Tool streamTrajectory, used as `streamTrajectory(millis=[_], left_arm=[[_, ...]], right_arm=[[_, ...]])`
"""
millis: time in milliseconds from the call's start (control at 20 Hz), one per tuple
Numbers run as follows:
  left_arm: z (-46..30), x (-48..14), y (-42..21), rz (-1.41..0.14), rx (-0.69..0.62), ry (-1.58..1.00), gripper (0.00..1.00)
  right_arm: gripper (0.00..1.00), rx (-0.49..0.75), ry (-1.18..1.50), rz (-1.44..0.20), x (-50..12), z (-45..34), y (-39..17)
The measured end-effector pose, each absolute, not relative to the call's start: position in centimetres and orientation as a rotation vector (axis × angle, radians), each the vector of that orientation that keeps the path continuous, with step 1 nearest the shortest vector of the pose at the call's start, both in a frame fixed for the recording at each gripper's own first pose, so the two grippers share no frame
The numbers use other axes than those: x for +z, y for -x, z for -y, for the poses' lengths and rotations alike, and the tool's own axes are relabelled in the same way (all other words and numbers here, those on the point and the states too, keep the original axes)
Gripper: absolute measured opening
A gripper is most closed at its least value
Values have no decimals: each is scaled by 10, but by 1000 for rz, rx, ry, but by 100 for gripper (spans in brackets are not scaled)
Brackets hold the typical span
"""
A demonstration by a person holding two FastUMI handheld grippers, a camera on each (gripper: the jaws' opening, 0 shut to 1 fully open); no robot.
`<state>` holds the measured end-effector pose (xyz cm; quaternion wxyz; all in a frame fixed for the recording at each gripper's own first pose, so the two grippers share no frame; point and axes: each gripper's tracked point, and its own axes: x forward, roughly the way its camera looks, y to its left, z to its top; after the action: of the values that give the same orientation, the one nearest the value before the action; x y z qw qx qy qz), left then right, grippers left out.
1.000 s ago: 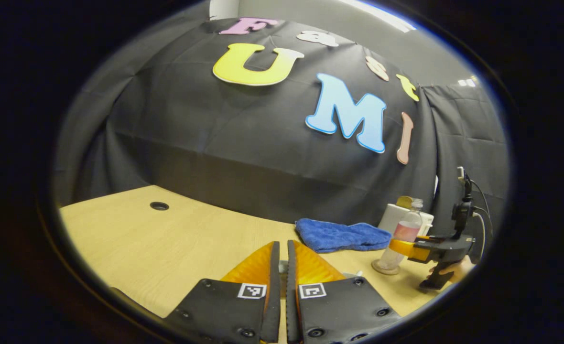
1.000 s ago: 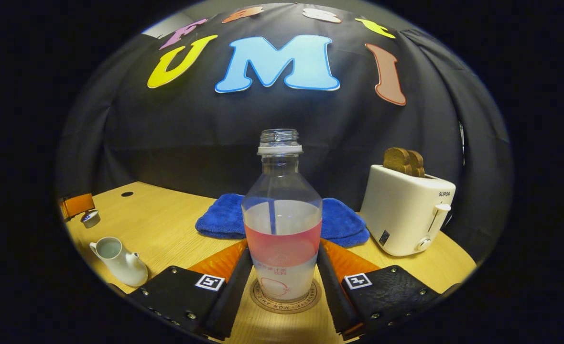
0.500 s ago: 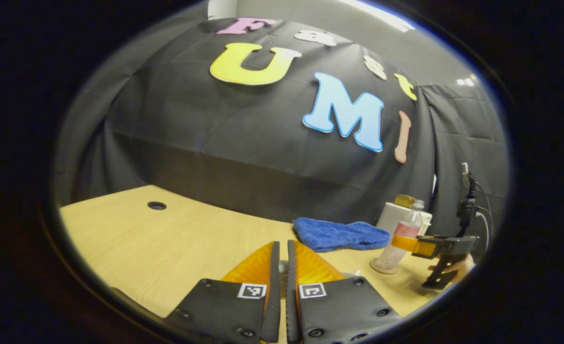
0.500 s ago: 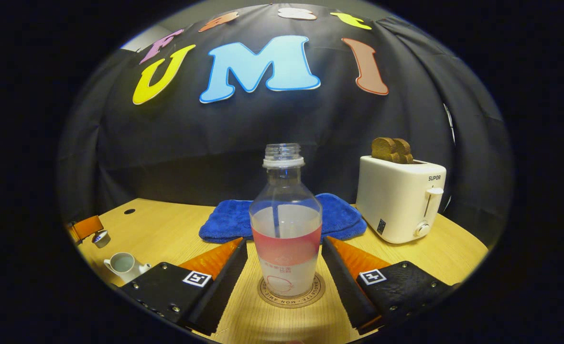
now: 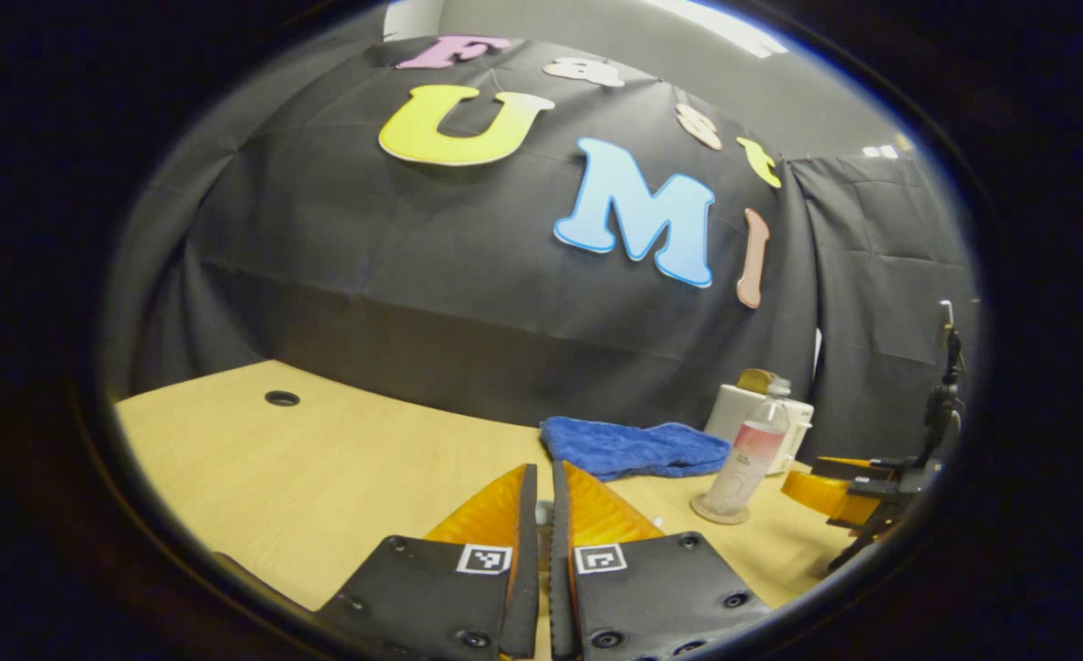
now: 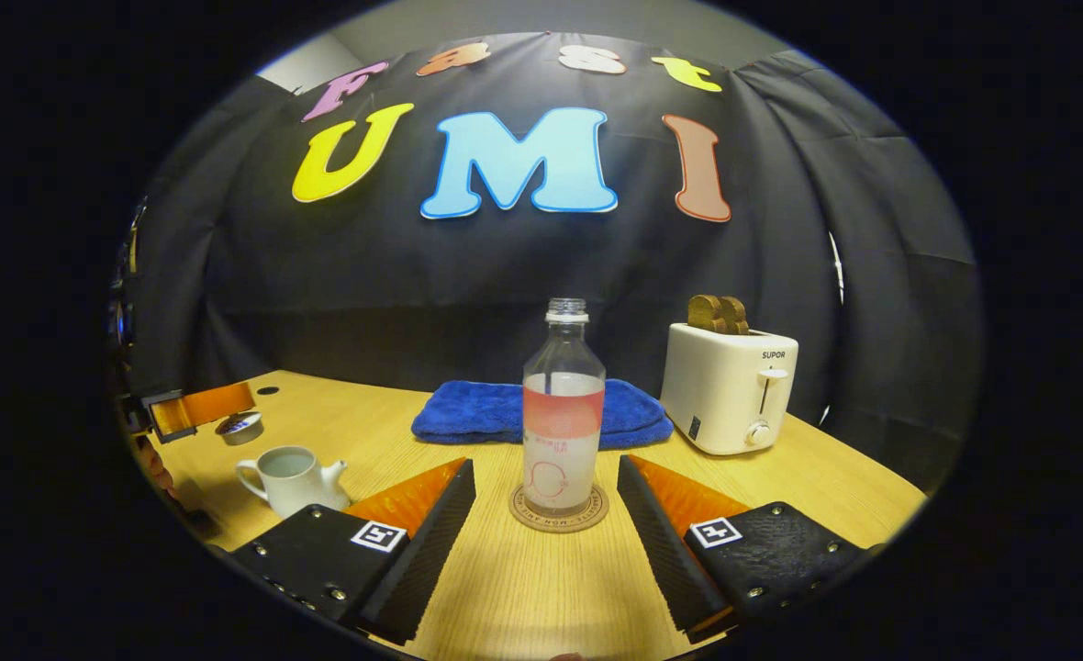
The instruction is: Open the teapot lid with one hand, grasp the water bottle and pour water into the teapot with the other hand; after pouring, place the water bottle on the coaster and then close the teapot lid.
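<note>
While bottle (image 6: 563, 413) stands on coaster (image 6: 559, 510) — right tool (image 6: 546, 532) spread, apart.

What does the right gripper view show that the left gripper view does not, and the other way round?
Right gripper view: the white ceramic teapot, open, and the left gripper holding its small round lid. Left gripper view: the right gripper from the side, open, near the clear plastic water bottle. Both: that bottle upright on the round cork coaster, the folded blue towel, the white toaster, the wooden table.
</note>
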<state>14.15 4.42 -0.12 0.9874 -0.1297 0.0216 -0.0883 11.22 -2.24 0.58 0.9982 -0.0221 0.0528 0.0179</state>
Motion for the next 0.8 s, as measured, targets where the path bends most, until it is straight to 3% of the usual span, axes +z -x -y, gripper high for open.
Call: streamTrajectory(millis=[400,800], left_arm=[[-10,10,-139,-34,-192,167,11],[8,4,-147,-67,-186,110,12]], right_arm=[[96,80,25,-98,-12,6,-52],[96,83,-67,-92,-11,7,-35]])
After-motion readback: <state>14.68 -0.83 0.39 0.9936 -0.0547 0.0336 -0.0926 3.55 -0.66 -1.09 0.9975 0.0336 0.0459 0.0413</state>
